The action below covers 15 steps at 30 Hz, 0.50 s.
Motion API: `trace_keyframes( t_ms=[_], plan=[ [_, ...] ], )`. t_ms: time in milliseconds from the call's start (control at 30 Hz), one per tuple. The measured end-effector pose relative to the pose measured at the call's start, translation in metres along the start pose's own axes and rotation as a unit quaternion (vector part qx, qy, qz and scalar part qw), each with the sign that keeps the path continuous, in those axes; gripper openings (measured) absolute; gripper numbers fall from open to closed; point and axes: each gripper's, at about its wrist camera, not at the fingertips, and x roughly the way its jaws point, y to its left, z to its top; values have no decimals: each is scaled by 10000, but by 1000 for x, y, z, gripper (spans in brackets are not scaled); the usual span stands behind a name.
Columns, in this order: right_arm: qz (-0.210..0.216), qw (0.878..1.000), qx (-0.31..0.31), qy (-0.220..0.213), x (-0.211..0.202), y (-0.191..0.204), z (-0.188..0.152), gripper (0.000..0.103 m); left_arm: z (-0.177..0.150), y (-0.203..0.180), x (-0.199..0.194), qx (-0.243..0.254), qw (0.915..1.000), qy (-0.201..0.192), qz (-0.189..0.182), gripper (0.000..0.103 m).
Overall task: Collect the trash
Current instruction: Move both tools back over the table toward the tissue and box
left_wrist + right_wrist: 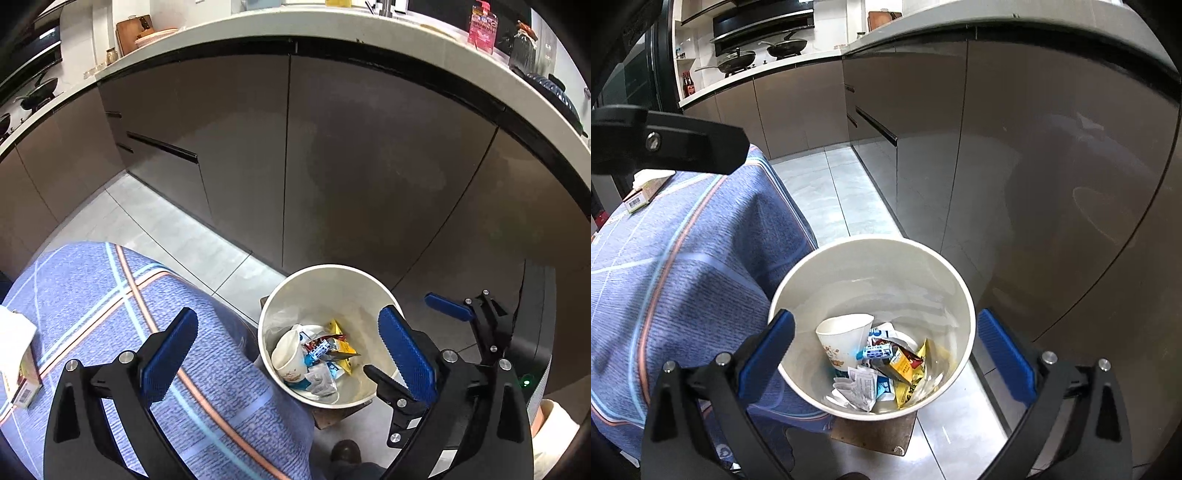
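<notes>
A white round bin (871, 291) stands upright and open on a brown board (875, 430) on the tiled floor, just beside the hanging edge of a blue striped cloth (683, 295) and near the grey cabinet fronts. In its bottom lies a loose heap of trash: a white paper cup (842, 341) on its side with a printed pattern, mouth tilted up, touching a small blue-and-white pack (876, 352), yellow wrappers (910, 369) and crumpled white and blue-marked sachets (862, 387). The heap covers only the bottom, the walls above it bare.
</notes>
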Motion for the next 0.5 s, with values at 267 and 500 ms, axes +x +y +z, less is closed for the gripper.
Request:
trace_keyframes(
  t_ms=[267,500],
  plan=[
    [-26,9995,-217,-247,-32,20,21,99,-4,10,-37,-95,9996,-268,72,94],
    [140,9980,-315,-529,-65,45,39,99,-11,34,-81,-414,9984,-327,183,94]
  ],
)
